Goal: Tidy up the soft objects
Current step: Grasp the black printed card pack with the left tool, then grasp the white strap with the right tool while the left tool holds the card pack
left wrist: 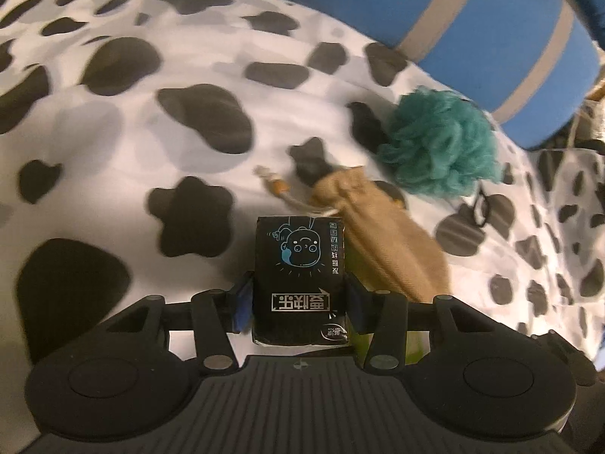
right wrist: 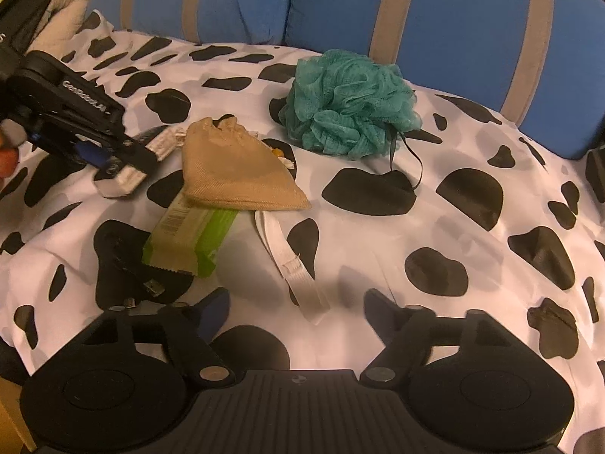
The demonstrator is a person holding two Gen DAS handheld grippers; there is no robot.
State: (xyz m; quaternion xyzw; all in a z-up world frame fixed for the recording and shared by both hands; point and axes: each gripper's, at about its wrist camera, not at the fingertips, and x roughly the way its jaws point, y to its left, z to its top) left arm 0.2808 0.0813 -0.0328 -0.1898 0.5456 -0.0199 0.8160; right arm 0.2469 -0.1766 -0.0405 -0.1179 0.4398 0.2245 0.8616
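Our left gripper pinches the black tissue pack, our right gripper gapes empty, and a shallow squeeze could drop it.

Pouch overlaps packet (sponge behind)
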